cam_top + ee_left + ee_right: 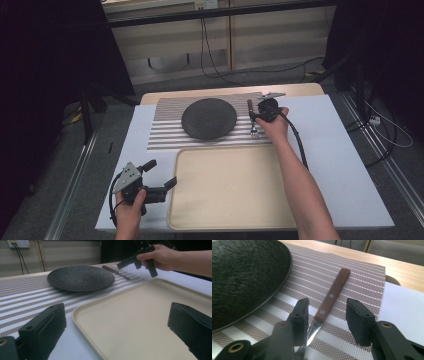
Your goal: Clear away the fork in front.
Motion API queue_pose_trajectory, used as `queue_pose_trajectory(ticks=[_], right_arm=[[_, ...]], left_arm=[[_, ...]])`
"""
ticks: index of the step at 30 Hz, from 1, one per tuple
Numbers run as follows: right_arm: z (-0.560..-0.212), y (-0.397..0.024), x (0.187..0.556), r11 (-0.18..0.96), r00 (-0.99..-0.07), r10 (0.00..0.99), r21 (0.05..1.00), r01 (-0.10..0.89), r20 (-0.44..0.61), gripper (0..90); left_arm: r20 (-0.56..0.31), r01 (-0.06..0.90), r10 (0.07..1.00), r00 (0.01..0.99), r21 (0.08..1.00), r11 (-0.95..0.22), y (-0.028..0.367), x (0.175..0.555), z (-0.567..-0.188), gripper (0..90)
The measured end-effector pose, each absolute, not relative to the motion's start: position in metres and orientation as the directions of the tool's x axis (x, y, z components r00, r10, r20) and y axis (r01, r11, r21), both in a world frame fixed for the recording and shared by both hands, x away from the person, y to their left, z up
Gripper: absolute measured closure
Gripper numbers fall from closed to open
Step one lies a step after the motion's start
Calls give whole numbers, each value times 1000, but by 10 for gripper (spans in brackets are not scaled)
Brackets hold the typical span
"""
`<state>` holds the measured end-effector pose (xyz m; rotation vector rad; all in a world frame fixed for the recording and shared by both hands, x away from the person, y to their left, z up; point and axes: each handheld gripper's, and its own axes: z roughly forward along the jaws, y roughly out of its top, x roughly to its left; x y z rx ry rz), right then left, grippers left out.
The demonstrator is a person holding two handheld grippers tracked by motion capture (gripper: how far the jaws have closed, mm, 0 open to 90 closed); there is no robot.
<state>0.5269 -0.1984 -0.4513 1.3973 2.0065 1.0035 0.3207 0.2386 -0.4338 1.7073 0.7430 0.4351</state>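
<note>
A fork (249, 106) with a brown wooden handle lies on the striped placemat (165, 132), just right of a dark round plate (209, 118). My right gripper (254, 119) is down over the fork. In the right gripper view the fork's neck (332, 293) lies between the jaws of the right gripper (327, 307); the left jaw is close against the metal and a gap shows at the right jaw. My left gripper (161, 173) is held open at the left edge of the beige tray (230, 187), nothing between its jaws (117, 307).
The tray (140, 315) lies nearest me with nothing in it, on a white sheet (340, 165) that covers the table. The plate (80, 278) lies behind it. Cables and metal rails run along the floor at both sides.
</note>
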Motion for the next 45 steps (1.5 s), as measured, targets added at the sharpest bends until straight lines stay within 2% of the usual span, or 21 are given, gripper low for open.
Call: queue_pose_trajectory(ticks=[5, 20, 23, 31, 45], right_arm=[[-455, -194, 532, 225, -358, 934, 774, 591, 3, 616], [-465, -187, 539, 224, -353, 936, 740, 634, 19, 728], [-463, -189, 540, 215, -348, 937, 725, 654, 37, 784], [-457, -200, 530, 282, -410, 912, 684, 672, 27, 788], [-455, -232, 491, 344, -467, 884, 672, 656, 3, 787]], left_arm=[[-94, 249, 673, 734, 959, -138, 236, 321, -434, 20], [-93, 245, 676, 731, 960, -133, 238, 321, -433, 20], [-91, 244, 677, 730, 961, -133, 238, 321, -433, 21], [-92, 247, 673, 734, 959, -138, 237, 322, -434, 21], [-90, 243, 673, 734, 960, -137, 235, 322, -433, 21]])
